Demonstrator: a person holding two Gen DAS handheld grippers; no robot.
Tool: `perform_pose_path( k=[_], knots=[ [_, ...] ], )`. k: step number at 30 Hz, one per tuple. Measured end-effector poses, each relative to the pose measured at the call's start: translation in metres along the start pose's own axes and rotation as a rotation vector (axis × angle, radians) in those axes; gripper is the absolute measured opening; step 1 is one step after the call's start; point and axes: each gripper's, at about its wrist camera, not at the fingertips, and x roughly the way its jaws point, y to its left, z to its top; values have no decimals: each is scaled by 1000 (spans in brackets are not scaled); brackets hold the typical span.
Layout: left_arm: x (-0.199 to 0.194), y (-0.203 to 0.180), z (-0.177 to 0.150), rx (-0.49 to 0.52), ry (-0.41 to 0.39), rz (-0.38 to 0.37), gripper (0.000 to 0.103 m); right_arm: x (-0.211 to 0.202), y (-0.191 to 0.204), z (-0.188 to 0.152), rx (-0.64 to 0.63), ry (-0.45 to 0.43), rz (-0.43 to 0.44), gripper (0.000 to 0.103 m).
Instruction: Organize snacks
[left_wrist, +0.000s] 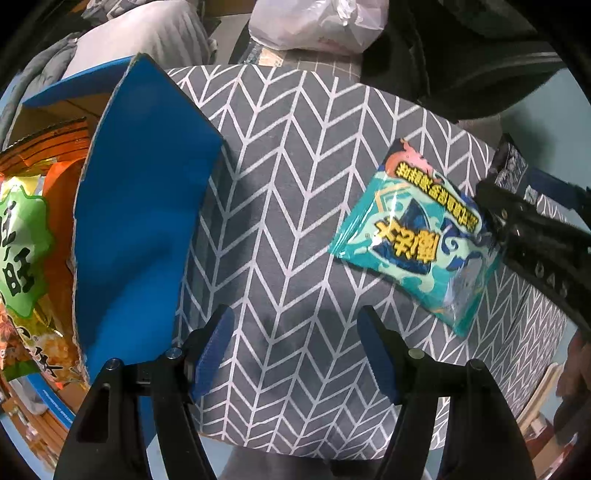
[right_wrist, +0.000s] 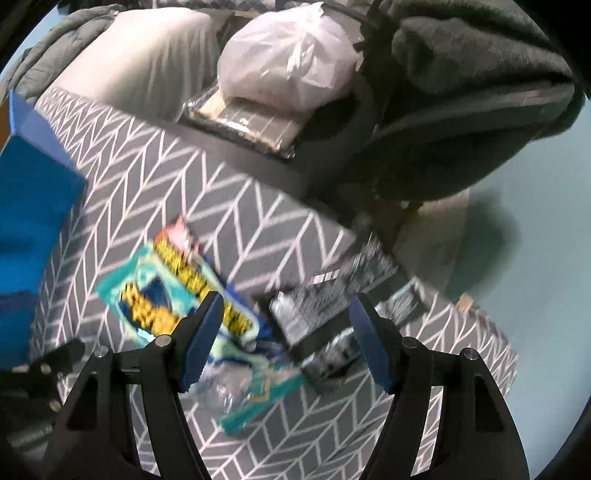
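Observation:
A teal snack packet with yellow lettering lies on the grey chevron table; it also shows, blurred, in the right wrist view. A dark snack packet lies just right of it. My right gripper is open above both packets, with nothing between its fingers. My left gripper is open and empty over the table, left of the teal packet. A blue cardboard box at the left holds orange and green snack bags.
A white plastic bag, a grey pillow and a dark blanket lie beyond the table's far edge. The blue box flap stands up beside the table's left part.

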Motion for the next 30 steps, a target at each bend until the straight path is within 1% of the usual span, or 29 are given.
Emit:
perform_pose_path(
  k=[4,7,12,14,18,20,22,25,27,30],
  knots=[
    [6,6,7,-41,5,-6,71,10,3,19,-47,0,-41,71],
    [12,9,9,-57,18,-10,71,19,5,27,-88,0,-63,71],
    [21,13,4,-57,36,1,71,41,12,27,-202,61,-97,71],
    [25,19,1,-57,42,5,71,45,15,23,-234,88,-89,71],
    [37,18,-1,-50,55,13,71,51,14,7,-243,166,-39,71],
    [39,19,-2,-46,59,12,71,50,12,-3,-221,178,-16,71],
    [39,22,-6,-43,60,11,71,50,11,-14,-191,209,6,71],
    [38,30,-12,-40,64,6,72,49,9,-36,-112,230,63,71],
    [43,30,-16,-37,62,8,74,48,9,-51,-57,234,89,71],
    [41,34,-17,-29,57,11,74,44,9,-71,11,234,103,72]
  ],
)
